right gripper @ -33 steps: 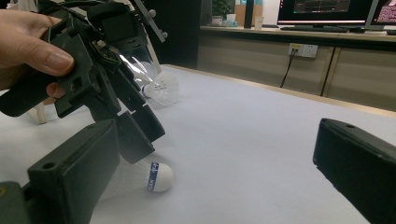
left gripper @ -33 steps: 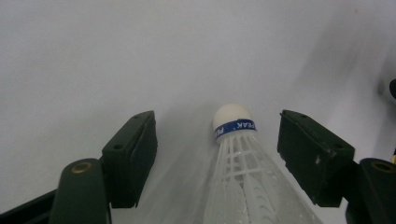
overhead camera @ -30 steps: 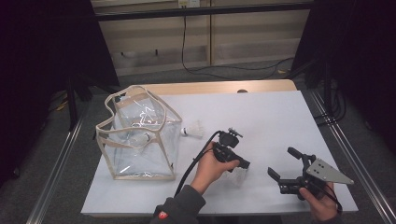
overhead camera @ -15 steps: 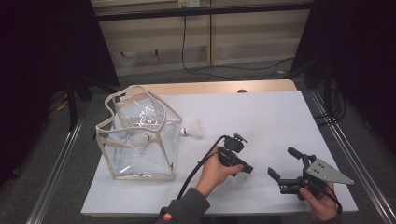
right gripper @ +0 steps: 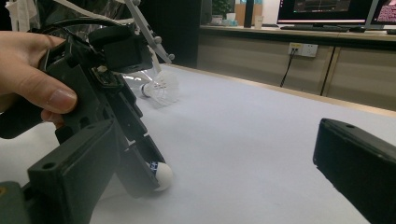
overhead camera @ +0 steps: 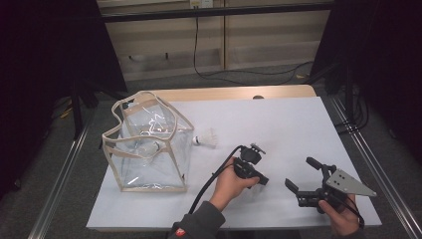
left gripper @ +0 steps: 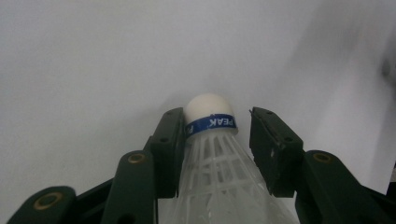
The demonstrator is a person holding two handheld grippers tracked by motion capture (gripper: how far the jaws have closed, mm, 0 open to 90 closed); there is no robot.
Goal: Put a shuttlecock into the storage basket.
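Left gripper (left gripper: 212, 140) fingers (left gripper: 170, 144) just been closing, straddle shuttlecock (left gripper: 210, 154) on white worktop (overhead camera: 298, 129); gap on one side, not yet clamped. Looks featherlight, skirt crushable: pinch at firm cork, gently. Right gripper (overhead camera: 304, 175) fingers apart, idle. Second shuttlecock (overhead camera: 206, 141) beside clear bag (overhead camera: 147, 144).

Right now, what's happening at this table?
A person holds a hand-held gripper in each hand. The left hand-held gripper points down at the white table with a shuttlecock between its jaws, which have just been closing; one jaw touches it and a gap shows at the other. The right hand-held gripper waits open beside it. A second shuttlecock lies by a clear bag, with another inside.
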